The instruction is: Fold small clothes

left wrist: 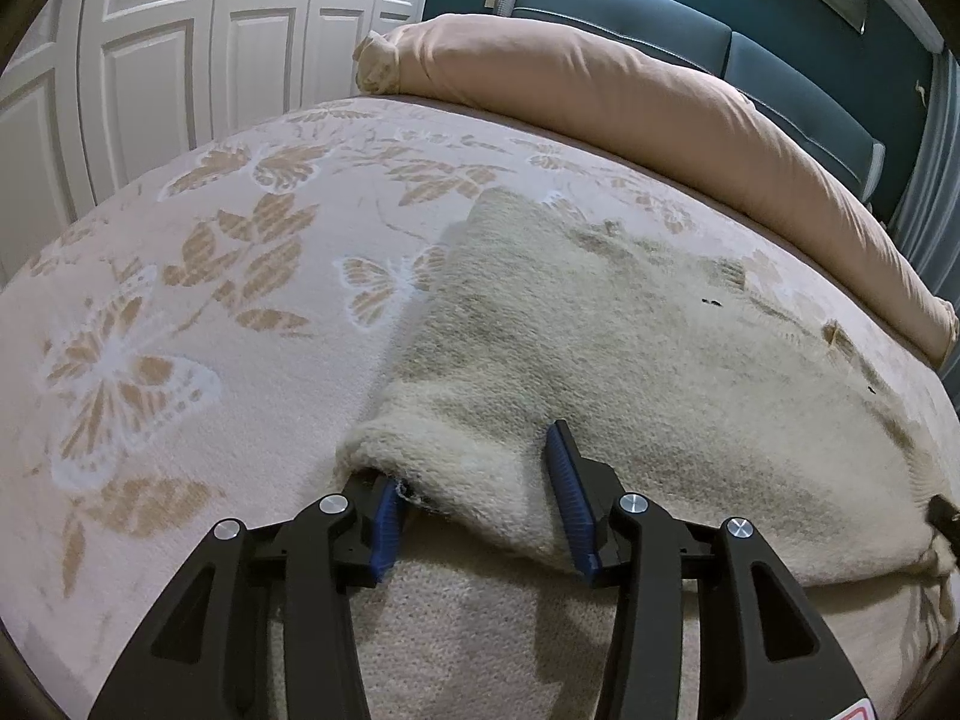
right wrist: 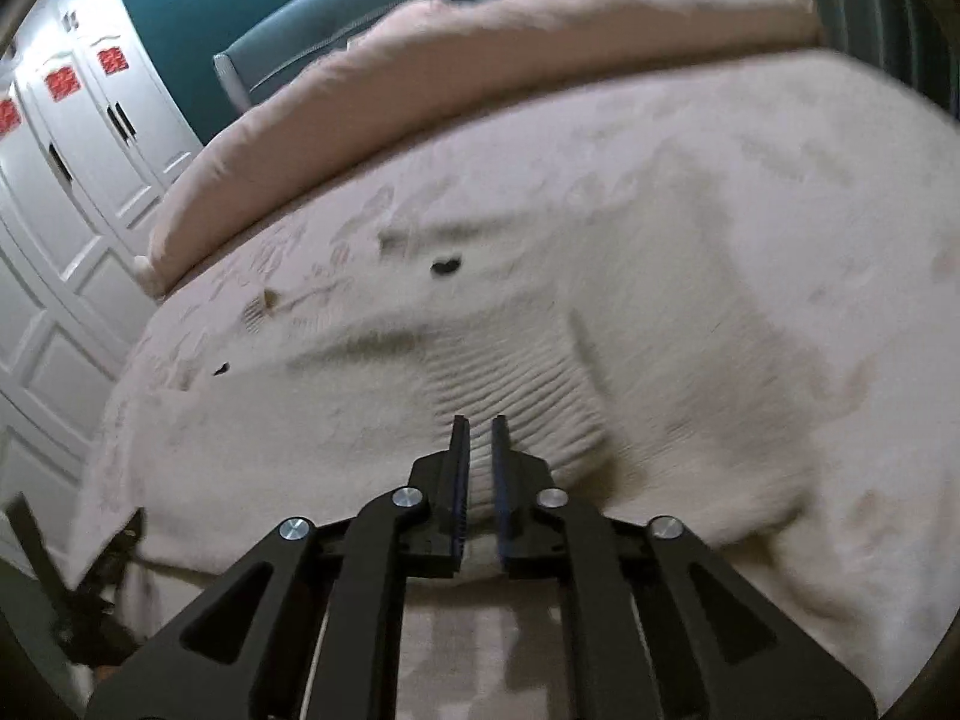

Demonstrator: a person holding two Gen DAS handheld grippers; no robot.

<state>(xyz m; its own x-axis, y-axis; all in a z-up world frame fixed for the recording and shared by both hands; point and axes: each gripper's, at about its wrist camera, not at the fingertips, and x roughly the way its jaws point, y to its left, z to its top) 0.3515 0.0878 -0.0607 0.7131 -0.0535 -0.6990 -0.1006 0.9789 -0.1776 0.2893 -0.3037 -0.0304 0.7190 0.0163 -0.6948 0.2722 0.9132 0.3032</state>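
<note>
A cream knitted sweater [left wrist: 630, 348] lies spread on the bed. In the left wrist view my left gripper [left wrist: 474, 474] is open at the sweater's near left corner; its left finger is tucked under the lifted edge and the right finger [left wrist: 567, 480] lies on top. In the right wrist view, which is blurred, my right gripper [right wrist: 478, 468] is shut on the sweater [right wrist: 540, 324], pinching its ribbed edge between the pads. The sweater's near edge is raised off the bed in both views.
The bed has a cream butterfly-patterned cover [left wrist: 198, 300]. A long beige pillow [left wrist: 630, 96] lies along the blue headboard [left wrist: 780, 66]. White wardrobe doors [left wrist: 150, 60] stand beyond the bed. The left gripper's tip shows at the lower left of the right wrist view [right wrist: 90, 576].
</note>
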